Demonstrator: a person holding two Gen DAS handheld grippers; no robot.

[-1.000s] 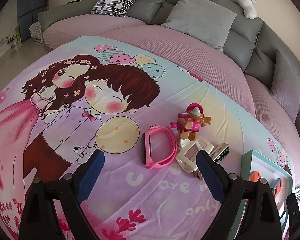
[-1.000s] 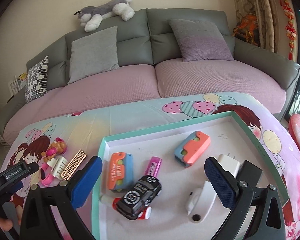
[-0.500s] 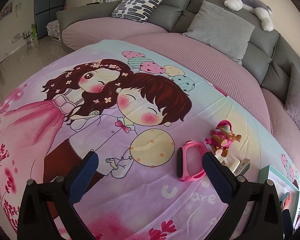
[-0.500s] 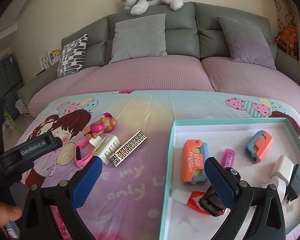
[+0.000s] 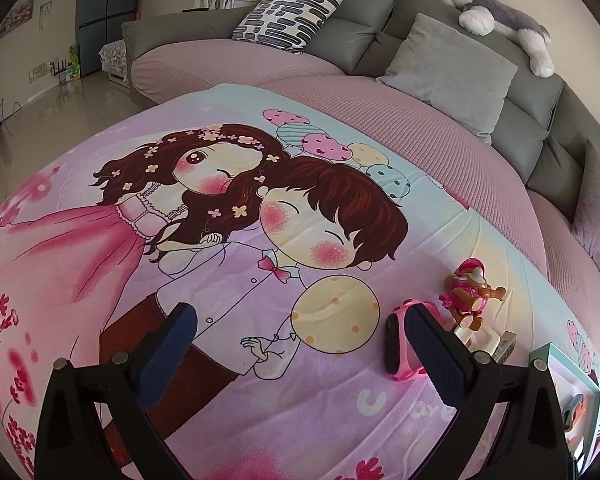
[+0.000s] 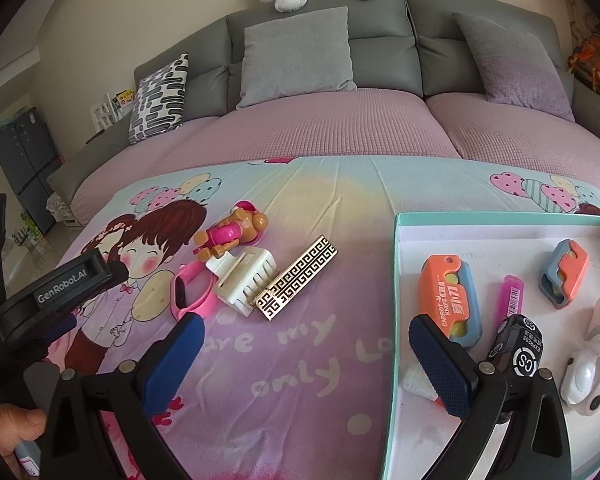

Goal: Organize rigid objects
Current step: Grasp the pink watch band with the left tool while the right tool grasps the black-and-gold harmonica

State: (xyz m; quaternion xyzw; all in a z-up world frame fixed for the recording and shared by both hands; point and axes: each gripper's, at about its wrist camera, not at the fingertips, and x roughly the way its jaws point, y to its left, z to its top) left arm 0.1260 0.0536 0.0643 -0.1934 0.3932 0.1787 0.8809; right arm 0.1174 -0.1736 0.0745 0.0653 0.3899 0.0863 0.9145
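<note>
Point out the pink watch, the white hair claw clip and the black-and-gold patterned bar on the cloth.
pink watch (image 6: 188, 293): right wrist view, on the strap beside its dark face.
white hair claw clip (image 6: 245, 278): right wrist view, on its body above the teeth.
black-and-gold patterned bar (image 6: 296, 278): right wrist view, on the middle of its patterned top.

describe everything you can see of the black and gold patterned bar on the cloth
The black and gold bar is a flat, narrow rectangular block whose glossy black top carries a gold Greek-key pattern inside a gold edge; it looks hard, metal or plastic. It lies flat and diagonal on the cartoon-print cloth, outside the teal-rimmed tray. Its left side lies against the white toothed clip. No gripper fingers touch it.
</note>
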